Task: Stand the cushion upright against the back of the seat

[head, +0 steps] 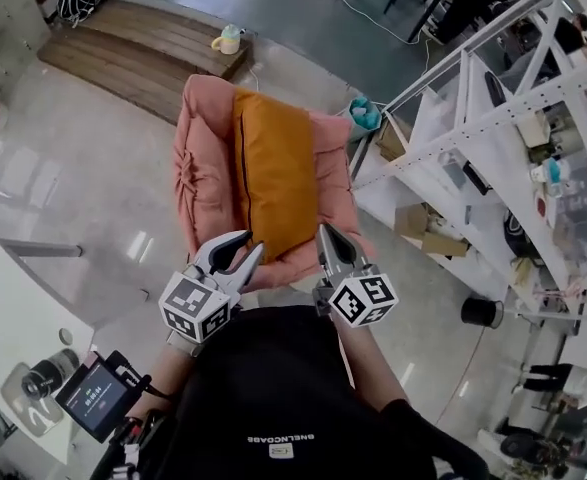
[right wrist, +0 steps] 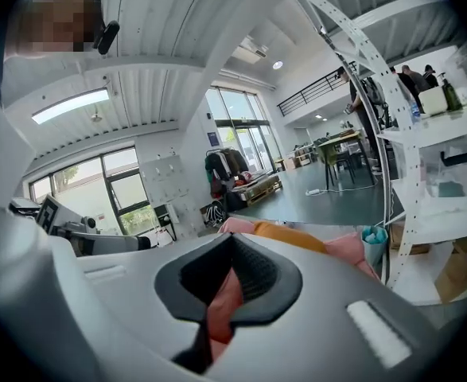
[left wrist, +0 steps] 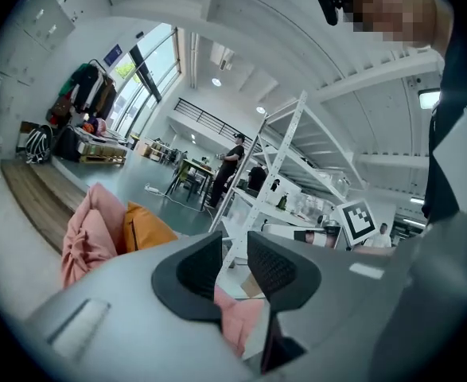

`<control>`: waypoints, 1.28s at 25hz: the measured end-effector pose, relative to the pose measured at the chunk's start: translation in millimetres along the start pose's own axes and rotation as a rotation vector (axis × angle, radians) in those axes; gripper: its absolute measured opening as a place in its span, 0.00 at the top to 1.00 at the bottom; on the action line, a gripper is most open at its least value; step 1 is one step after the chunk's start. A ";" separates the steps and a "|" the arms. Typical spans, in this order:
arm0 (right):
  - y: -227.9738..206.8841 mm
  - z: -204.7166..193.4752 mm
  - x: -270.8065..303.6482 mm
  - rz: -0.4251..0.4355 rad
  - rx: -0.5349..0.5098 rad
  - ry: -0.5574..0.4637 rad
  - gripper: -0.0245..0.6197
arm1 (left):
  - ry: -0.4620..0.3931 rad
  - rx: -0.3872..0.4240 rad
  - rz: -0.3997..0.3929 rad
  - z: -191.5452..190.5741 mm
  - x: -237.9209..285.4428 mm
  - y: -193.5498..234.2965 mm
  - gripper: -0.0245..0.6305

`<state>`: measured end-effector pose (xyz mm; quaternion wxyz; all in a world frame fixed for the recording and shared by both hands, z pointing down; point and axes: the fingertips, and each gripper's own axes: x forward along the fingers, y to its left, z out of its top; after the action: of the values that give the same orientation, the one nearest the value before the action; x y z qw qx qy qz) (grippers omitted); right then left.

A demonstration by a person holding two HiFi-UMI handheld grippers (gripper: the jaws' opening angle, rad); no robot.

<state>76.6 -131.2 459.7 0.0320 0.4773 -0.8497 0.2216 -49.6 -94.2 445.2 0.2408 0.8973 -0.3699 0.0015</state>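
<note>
**Seat** (head: 198,158): pink and padded, standing on the glossy floor.

**Cushion** (head: 273,168): orange, with a dark seam down one long edge. It lies lengthwise along the middle of the seat. Its far end is at the backrest and its near end is just short of the front edge. How steeply it leans cannot be judged.

**Left gripper** (head: 253,241): hovers at the front left corner of the seat, just beside the near end of the cushion. Its fingers (left wrist: 201,269) stand a narrow gap apart with nothing between them. Pink fabric shows beyond the gap.

**Right gripper** (head: 325,230): hovers over the front right corner of the seat, near the cushion's right edge. Its fingers (right wrist: 257,273) are closed tip to tip. A strip of pink seat fabric shows through the slot behind the tips, and no hold on that fabric can be confirmed.

**Markings:**
- Each gripper carries a marker cube (head: 195,308) with black-and-white square codes and no lettering.
- The person's black garment (head: 273,398) has a line of white print. It is upside down from above and not legible.
- A handheld device (head: 98,398) at the lower left has a lit screen. Its text is too small to read.

**Surroundings:** a pale mug (head: 230,38) stands on a wooden platform (head: 123,48) beyond the seat. A white shelving rack (head: 473,108) stands to the right.
</note>
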 end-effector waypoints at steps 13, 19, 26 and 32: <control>-62.9 8.1 84.0 0.135 0.018 0.142 0.79 | -0.093 -0.043 0.274 16.8 -12.4 36.1 0.80; -107.7 3.3 133.1 0.156 0.089 0.209 0.66 | -0.098 -0.051 0.383 16.4 -13.2 44.9 0.80; -144.6 -14.8 191.5 0.175 0.112 0.310 0.51 | -0.112 -0.087 0.493 12.5 -18.8 54.6 0.80; -183.3 -40.6 226.3 0.197 0.130 0.410 0.28 | -0.108 -0.103 0.583 4.4 -0.3 38.2 0.80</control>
<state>98.8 -376.7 619.8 0.1514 0.3384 -0.8519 0.3701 -76.0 -119.2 457.8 0.2552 0.7385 -0.6241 0.0041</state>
